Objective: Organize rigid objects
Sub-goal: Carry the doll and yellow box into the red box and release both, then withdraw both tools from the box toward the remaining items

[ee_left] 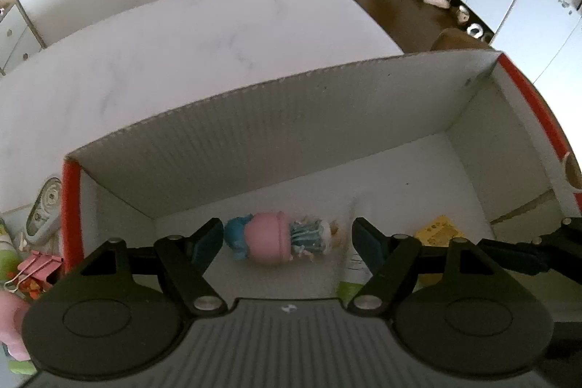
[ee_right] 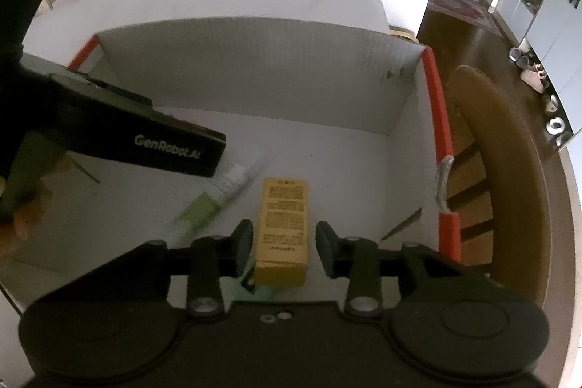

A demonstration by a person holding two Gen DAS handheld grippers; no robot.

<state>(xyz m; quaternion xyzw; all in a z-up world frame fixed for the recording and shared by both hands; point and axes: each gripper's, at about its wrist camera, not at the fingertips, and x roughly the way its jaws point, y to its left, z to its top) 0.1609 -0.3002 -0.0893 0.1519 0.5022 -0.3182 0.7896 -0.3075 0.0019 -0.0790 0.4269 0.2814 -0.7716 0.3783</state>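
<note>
Right gripper [ee_right: 284,248] jaws narrow, straddling yellow box [ee_right: 283,231] without touching; box's long axis runs up-frame. Left gripper [ee_left: 287,240] wide, empty, doll [ee_left: 280,237] crosswise between its tips.

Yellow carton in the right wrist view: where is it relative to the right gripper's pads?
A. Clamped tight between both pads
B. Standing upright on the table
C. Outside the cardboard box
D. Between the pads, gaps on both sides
D: the yellow carton lies flat on the cardboard box floor between the right gripper pads, with gaps on both sides.
</note>
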